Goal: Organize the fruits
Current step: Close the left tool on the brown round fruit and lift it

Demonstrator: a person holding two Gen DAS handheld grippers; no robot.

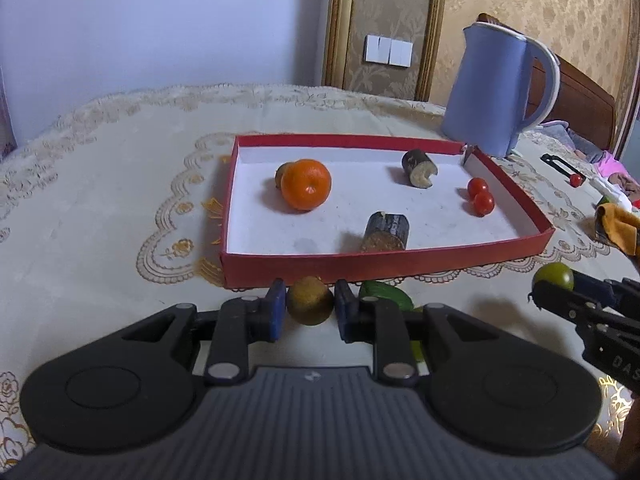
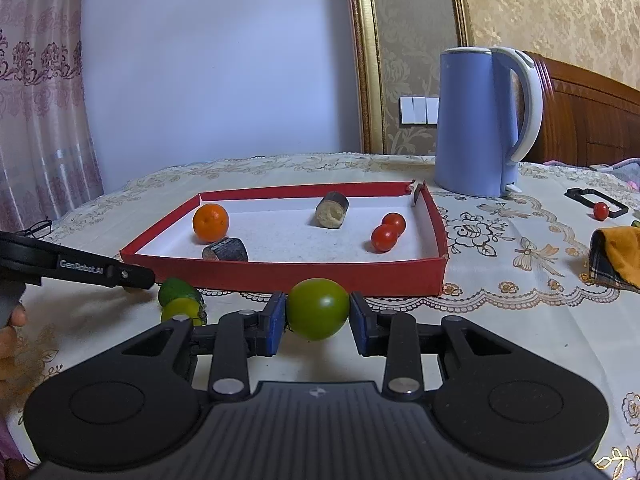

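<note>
Left gripper (image 1: 310,312) jaws clamping brown fruit (image 1: 310,301), right gripper (image 2: 318,316) gripping green fruit (image 2: 318,308)

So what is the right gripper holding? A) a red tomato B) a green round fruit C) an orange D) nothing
B: the right gripper is shut on the green fruit, in front of the red tray; the orange and tomatoes lie in the tray.

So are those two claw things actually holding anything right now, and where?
Yes. The left gripper pinches a small brownish fruit across its sides; the right gripper pinches a green round fruit the same way.
</note>
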